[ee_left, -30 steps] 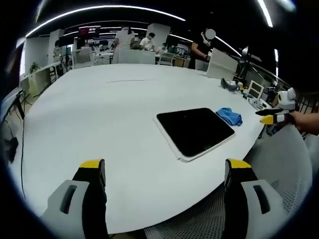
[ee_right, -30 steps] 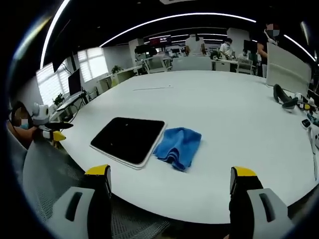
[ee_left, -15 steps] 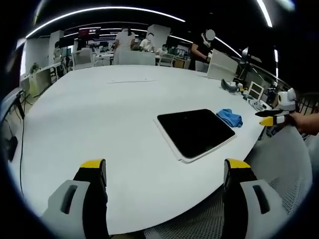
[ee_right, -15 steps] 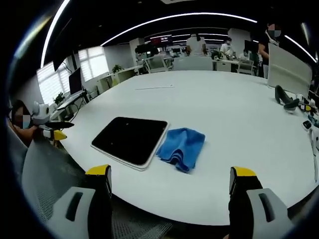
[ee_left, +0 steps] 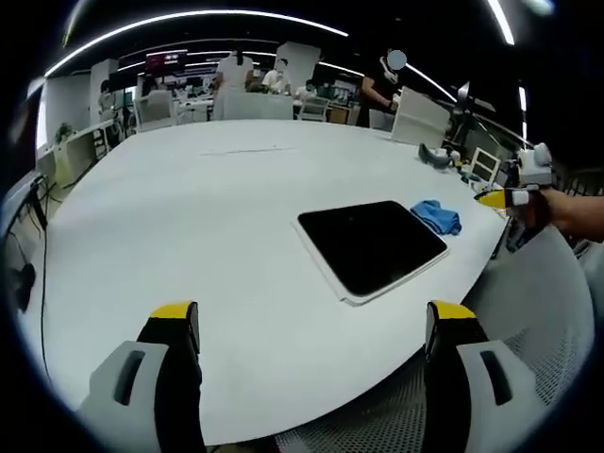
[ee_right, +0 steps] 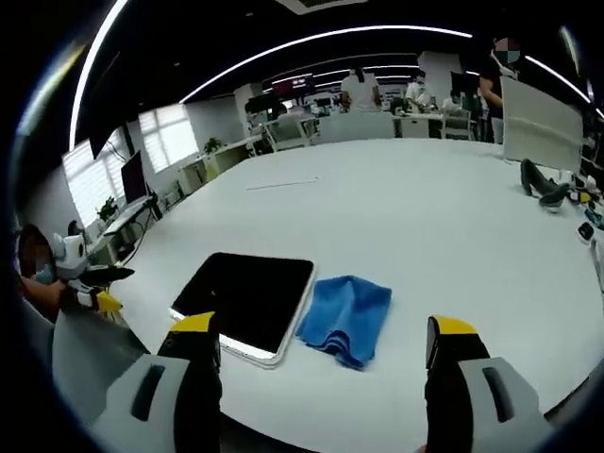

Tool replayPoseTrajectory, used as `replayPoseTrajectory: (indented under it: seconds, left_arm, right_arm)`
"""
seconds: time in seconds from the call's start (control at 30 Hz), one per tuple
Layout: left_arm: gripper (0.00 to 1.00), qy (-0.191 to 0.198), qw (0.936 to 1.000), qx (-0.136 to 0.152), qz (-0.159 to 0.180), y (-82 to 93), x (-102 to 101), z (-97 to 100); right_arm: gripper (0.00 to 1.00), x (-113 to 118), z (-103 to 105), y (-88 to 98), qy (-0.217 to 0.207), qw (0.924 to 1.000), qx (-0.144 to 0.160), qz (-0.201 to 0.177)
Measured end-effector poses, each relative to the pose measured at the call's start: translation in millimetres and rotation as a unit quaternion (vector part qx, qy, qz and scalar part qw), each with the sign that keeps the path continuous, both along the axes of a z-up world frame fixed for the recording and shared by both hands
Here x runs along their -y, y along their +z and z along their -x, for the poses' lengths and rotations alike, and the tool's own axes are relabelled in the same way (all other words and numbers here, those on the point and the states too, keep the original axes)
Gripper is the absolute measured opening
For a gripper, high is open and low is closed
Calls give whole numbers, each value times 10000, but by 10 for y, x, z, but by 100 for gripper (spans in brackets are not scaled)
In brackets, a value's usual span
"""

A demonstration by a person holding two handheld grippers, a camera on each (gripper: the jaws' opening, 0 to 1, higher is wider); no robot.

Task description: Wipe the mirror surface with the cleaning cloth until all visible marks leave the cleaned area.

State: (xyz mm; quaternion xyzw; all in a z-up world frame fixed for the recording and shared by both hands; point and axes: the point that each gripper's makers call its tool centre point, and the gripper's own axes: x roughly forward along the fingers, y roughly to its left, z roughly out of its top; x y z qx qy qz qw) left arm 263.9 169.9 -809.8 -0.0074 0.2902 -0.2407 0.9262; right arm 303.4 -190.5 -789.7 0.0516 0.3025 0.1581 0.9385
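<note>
Mirror and cleaning cloth lie side by side on the wide white bench, near its curved front edge. In the left gripper view we see the mirror as a dark rectangle in a pale frame, flat on the bench, with the blue cloth bunched just beyond its far corner. In the right gripper view the mirror sits to the left and the cloth to its right, its edge touching or nearly touching the frame (we cannot tell which).

Our left gripper hangs over the near part of the bench with its yellow-tipped fingers spread wide and nothing between them. Our right gripper is just as wide apart and empty, its fingers framing the mirror's near corner and the cloth from above the bench edge.

From the left gripper view the right gripper shows at the far right, held in a hand beyond the bench. From the right gripper view the left gripper shows at the far left.

Farther back stand several people among desks, and small items sit at the far right of the bench.
</note>
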Motion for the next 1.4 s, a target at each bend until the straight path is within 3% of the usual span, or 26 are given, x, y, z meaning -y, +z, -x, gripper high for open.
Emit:
replayPoseTrajectory:
  seconds: [0.13,0.27,0.37,0.5,0.63,0.7,0.9,0.97,1.0,1.03,1.13,1.2,1.23,1.4]
  left_arm:
    - [99,-6,10000,-62,-17,-33,2,5]
    - [99,52,10000,-69,-16,-39,-14,-1]
    - [99,103,9999,-94,12,-43,-30,-4]
    - [99,180,9998,-120,39,-47,-53,-2]
    - [99,169,9998,-127,31,-58,-51,-4]
    - [99,172,9998,-125,34,-58,-55,-6]
    - [99,154,9998,-119,10,-65,-55,-11]
    - [99,168,9998,-105,12,-58,-58,-13]
    - [99,169,9998,-97,0,-57,-59,-14]
    - [99,171,9998,-83,-28,-57,-65,-16]
    - [99,279,9995,-7,-161,-41,-119,-33]
    - [99,250,9995,-175,-12,-42,-103,7]
    - [99,320,9994,-109,9,-5,-130,-15]
    - [99,424,9990,37,167,147,-103,-84]
  right_arm:
    - [73,-10,-200,-37,-85,9998,-66,172]
    - [52,42,-296,-265,-243,9974,-414,533]
    - [39,-11,-309,-433,-419,9962,-740,188]
    - [35,-70,-404,-555,-348,9949,-879,343]
    - [23,-126,-440,-633,-263,9928,-1044,524]
    - [21,-111,-453,-664,-223,9910,-1060,789]
    - [18,-53,-474,-789,-462,9874,-1206,915]
    - [12,-38,-450,-883,-481,9848,-1319,1028]
    - [8,47,-493,-850,-405,9813,-1083,1541]
    - [6,3,-474,-831,-279,9806,-1072,1619]
    - [3,-33,-478,-859,-206,9802,-1112,1626]
    - [3,-23,-476,-850,-298,9809,-1191,1508]
    - [3,-22,-472,-850,-432,9818,-1281,1331]
    - [1,2,-485,-843,-456,9806,-1391,1301]
